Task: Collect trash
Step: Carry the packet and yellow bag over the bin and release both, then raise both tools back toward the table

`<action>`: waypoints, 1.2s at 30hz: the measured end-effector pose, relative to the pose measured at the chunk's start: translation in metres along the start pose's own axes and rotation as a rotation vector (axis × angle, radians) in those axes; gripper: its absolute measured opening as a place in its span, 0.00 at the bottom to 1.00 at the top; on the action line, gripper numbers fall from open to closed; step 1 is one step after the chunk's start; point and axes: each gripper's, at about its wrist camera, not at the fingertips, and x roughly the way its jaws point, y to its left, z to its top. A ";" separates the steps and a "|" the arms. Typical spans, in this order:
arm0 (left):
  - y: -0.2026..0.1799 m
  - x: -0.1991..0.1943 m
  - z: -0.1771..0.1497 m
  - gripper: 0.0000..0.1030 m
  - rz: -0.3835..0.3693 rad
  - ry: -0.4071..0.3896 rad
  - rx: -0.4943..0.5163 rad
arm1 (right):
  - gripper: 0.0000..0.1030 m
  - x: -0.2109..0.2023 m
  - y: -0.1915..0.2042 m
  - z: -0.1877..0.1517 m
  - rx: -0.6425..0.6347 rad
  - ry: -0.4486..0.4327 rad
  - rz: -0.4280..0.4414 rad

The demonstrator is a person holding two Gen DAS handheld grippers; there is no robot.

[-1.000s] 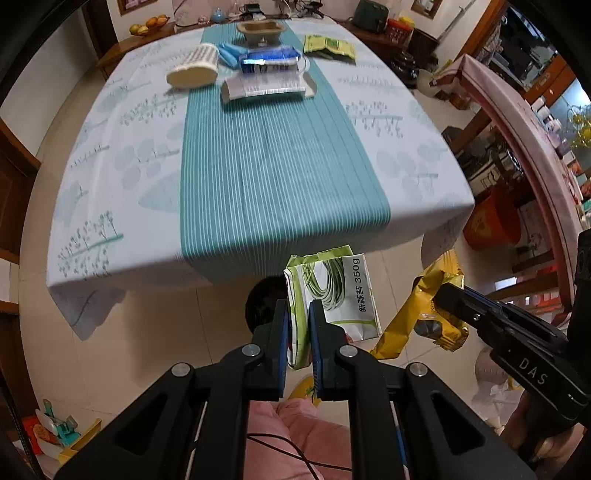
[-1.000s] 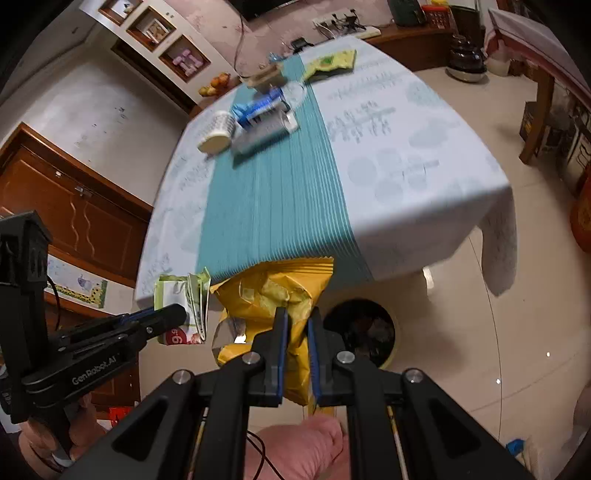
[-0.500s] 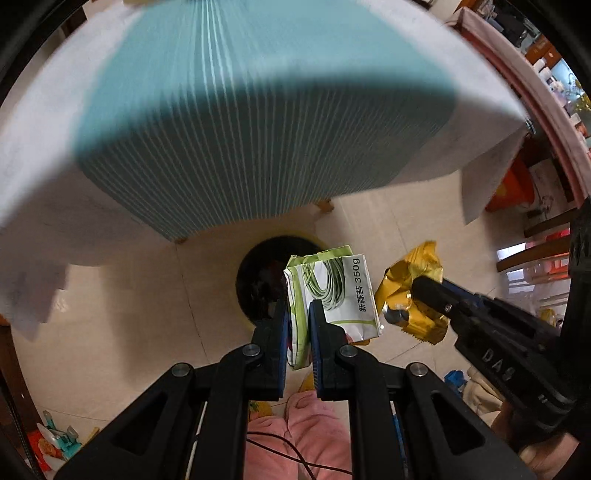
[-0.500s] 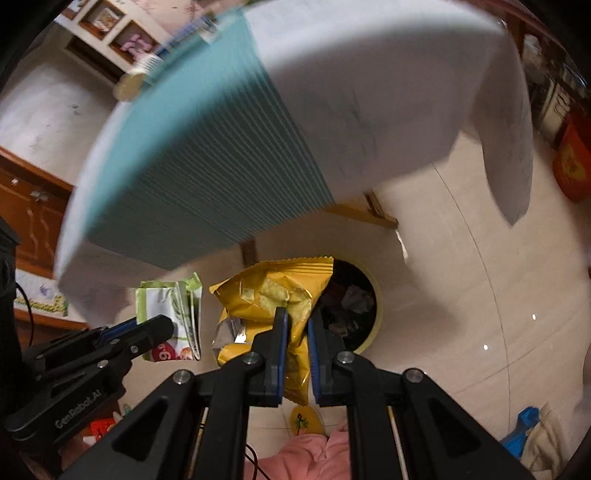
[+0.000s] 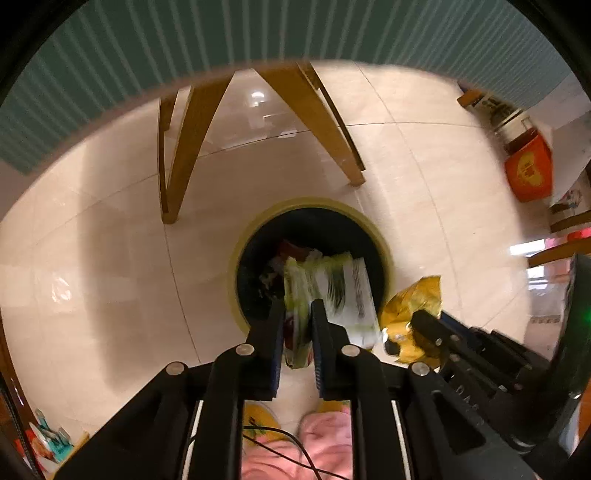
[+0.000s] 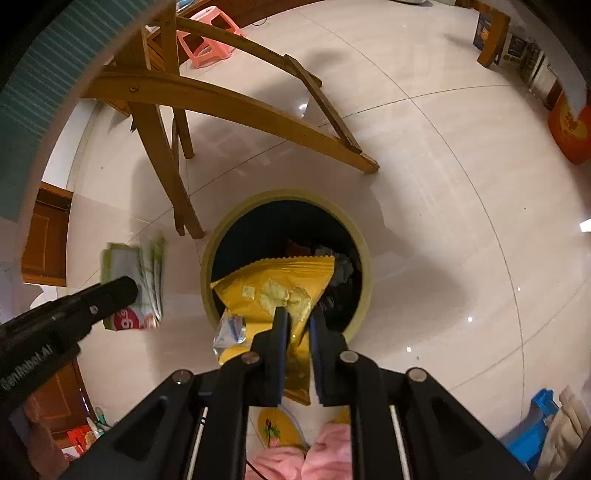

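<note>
A round bin [image 5: 314, 203] with a yellowish rim [image 6: 288, 194] stands on the floor under the table edge, with trash inside. My left gripper [image 5: 298, 308] points straight down over its near rim. Its jaws are opening, and the green and white bag [image 5: 343, 288] between them looks blurred and loose. My right gripper [image 6: 298, 314] hangs over the bin too. Its jaws are starting to open, but the pads still press on the yellow snack bag [image 6: 273, 284], which hangs over the bin mouth. Each view shows the other gripper beside it [image 6: 125, 291] [image 5: 421, 319].
Wooden table legs [image 6: 159, 147] stand just behind the bin, under the teal cloth overhang [image 5: 295, 29]. An orange box [image 5: 528, 173] sits at the far right, a pink stool [image 6: 207, 44] behind the legs, a blue stool [image 6: 532, 428] at right. A person's pink-clad legs [image 6: 325, 454] are below.
Both grippers have dropped from table height to just above the bin, carrying their bags. The left jaws have parted slightly and the green bag is now blurred.
</note>
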 end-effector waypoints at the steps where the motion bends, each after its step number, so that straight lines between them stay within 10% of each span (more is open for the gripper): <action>1: 0.002 0.003 0.001 0.17 0.004 -0.005 0.004 | 0.14 0.003 0.001 0.002 0.001 -0.008 -0.001; 5: 0.005 0.009 0.002 0.56 0.030 -0.039 0.025 | 0.21 0.017 0.001 0.007 0.016 -0.017 0.022; 9: 0.010 0.002 0.003 0.66 0.044 -0.071 0.039 | 0.39 0.020 0.007 0.010 0.010 -0.036 0.025; 21: 0.013 -0.017 -0.005 0.71 0.045 -0.073 -0.007 | 0.45 -0.005 0.014 0.011 0.019 -0.064 0.032; 36: 0.005 -0.170 -0.029 0.74 -0.003 -0.112 -0.039 | 0.45 -0.145 0.038 0.005 0.015 -0.118 0.070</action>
